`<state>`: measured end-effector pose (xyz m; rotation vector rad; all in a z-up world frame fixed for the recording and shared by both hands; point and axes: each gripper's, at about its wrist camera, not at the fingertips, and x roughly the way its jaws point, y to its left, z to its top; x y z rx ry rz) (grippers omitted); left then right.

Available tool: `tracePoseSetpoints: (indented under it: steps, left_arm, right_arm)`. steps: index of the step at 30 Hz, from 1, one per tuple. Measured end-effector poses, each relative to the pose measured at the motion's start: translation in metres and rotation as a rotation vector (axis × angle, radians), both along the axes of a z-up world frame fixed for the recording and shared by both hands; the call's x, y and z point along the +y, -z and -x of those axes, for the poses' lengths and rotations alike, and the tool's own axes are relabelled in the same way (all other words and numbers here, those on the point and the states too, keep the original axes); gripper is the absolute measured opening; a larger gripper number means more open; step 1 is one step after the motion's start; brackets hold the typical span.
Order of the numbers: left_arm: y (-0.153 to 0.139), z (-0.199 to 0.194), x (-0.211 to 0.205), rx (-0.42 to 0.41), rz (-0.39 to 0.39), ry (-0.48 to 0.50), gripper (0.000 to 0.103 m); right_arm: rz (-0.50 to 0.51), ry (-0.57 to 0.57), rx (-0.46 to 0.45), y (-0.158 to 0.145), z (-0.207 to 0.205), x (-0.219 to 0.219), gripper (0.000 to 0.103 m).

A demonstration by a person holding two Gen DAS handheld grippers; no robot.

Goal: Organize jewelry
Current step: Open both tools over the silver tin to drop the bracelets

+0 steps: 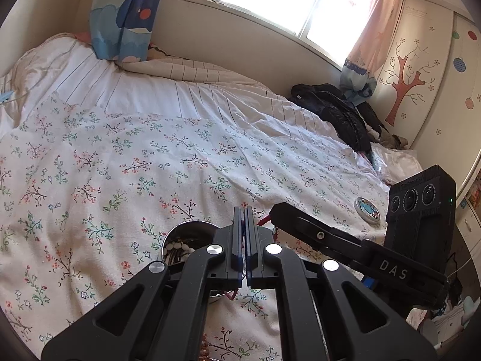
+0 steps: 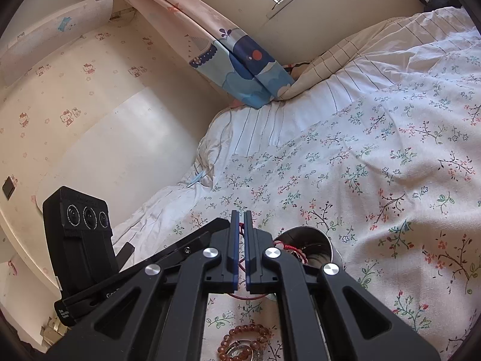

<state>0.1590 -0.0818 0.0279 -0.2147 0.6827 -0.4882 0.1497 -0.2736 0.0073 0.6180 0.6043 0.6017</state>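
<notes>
Together, left gripper [image 1: 244, 212] and right gripper [image 2: 240, 215] clench a red cord bracelet [image 2: 288, 251] above the steel bowl [image 2: 315, 240].

"DAS" on the right gripper's arm [image 1: 393, 269]; perhaps "Go…" opposite.

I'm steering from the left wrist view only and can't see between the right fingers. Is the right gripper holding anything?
Observer: Yes. A red cord bracelet runs between the shut fingers of the right gripper.
Operator: Where does the rest of it go?
Observer: It loops across the near rim of the steel bowl.
Operator: Any jewelry outside the bowl?
Observer: A brown bead bracelet lies on the floral bedspread, closer to the camera than the bowl.
</notes>
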Motion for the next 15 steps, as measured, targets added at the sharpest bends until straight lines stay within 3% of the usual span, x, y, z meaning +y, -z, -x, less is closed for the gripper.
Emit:
tracePoseSetpoints:
  steps: [5,9,11,12,15]
  left_arm:
    - [0.006,-0.006,-0.001,0.019,-0.007,0.004,0.002]
    - [0.026,-0.024,-0.004,0.112,-0.047,-0.003,0.002]
    - [0.036,-0.03,0.002,0.152,-0.06,-0.033,0.002]
    - [0.038,-0.031,0.005,0.156,-0.071,-0.049,0.002]
    - [0.037,-0.031,0.014,0.145,-0.074,-0.085,0.003]
  right_arm:
    - [0.03,0.003,0.01,0.002,-0.004,0.005,0.004]
    - [0.088,0.004,0.087,0.016,-0.018,0.015,0.004]
    - [0.093,0.014,0.133,0.026,-0.025,0.015,0.014]
    - [0.093,0.022,0.136,0.029,-0.025,0.013,0.032]
    - [0.079,0.042,0.124,0.028,-0.023,0.005,0.036]
